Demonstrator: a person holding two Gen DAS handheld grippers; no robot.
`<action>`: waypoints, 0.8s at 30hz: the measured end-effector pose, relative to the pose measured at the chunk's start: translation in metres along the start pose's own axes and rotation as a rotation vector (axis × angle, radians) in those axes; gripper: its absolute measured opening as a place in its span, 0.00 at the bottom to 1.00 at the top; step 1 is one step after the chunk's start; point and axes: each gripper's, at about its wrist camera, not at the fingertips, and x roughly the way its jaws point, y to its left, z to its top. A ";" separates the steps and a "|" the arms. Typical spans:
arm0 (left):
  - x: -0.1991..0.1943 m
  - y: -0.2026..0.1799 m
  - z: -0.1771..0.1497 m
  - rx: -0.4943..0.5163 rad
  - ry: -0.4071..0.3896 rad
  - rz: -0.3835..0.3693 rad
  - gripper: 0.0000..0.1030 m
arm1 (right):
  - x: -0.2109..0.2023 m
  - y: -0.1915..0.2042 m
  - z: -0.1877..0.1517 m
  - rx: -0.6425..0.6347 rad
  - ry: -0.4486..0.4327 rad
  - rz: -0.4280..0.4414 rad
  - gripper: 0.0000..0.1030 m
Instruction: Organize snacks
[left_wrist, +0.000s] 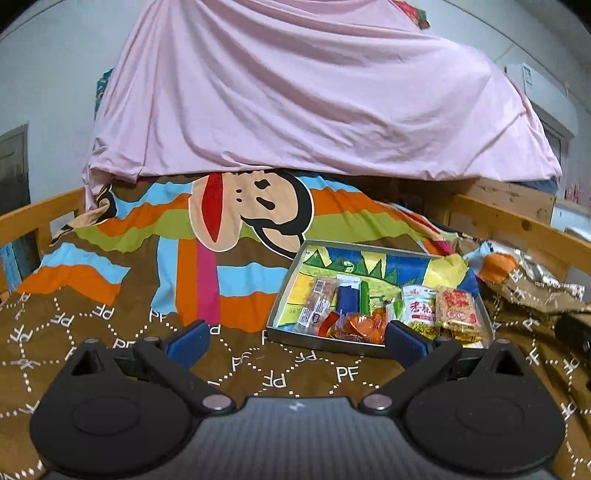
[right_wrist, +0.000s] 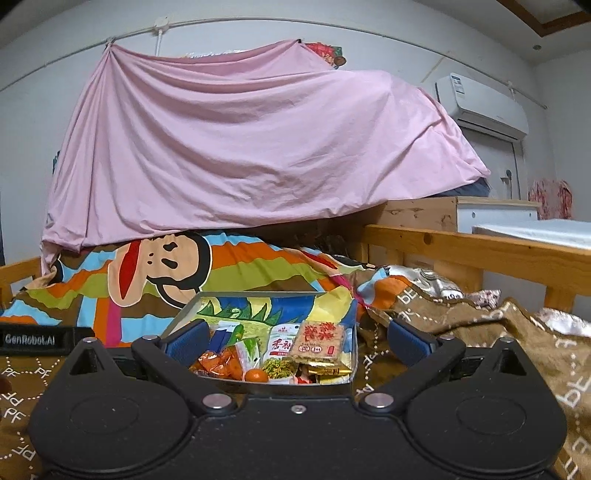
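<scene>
- Grippers first: the left gripper (left_wrist: 295, 338) has its jaws spread wide with nothing between them, and it sits low over the brown blanket (left_wrist: 110, 332); the right gripper (right_wrist: 295, 341) is likewise spread and empty.
- Tray (left_wrist: 284, 295) lies on the blanket at about 1 o'clock from the left gripper, near but not touching it. In the right wrist view the same tray (right_wrist: 177, 325) sits dead ahead at 12 o'clock, its near edge just beyond the fingers.
- Contents, near to far in the right wrist view: orange packets (right_wrist: 218, 363) at 11 o'clock, a small orange fruit (right_wrist: 256, 375) at the near edge, a white-and-green bag (right_wrist: 282, 350) in the middle, a red-printed cracker pack (right_wrist: 320, 341) at 1 o'clock, and a blue packet (right_wrist: 220, 338) behind.
- The left wrist view adds a clear-wrapped bar (left_wrist: 317, 306) along the tray's left side.
- Beyond the tray: a striped cartoon quilt (left_wrist: 236, 229), then a pink sheet (left_wrist: 295, 92) draped across the back; a wooden rail (right_wrist: 461, 243) runs at 2 o'clock.
- Assessment: snacks are gathered in the tray but loosely heaped, so the sorting step appears under way, with neither gripper engaged.
- Next move, as judged: the right gripper is better placed; it would need to descend over one packet and close gently, since the wrappers look thin and crushable.
- Risk: overlapping packets may lift together.
</scene>
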 end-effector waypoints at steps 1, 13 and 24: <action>-0.001 0.001 -0.001 -0.010 -0.004 -0.001 1.00 | -0.004 -0.002 -0.003 0.005 0.002 -0.005 0.99; -0.022 0.002 -0.021 0.038 0.032 0.034 1.00 | -0.039 -0.012 -0.021 0.050 0.032 -0.025 0.99; -0.049 0.006 -0.035 0.079 0.036 0.041 1.00 | -0.065 -0.003 -0.024 0.045 0.023 -0.031 0.99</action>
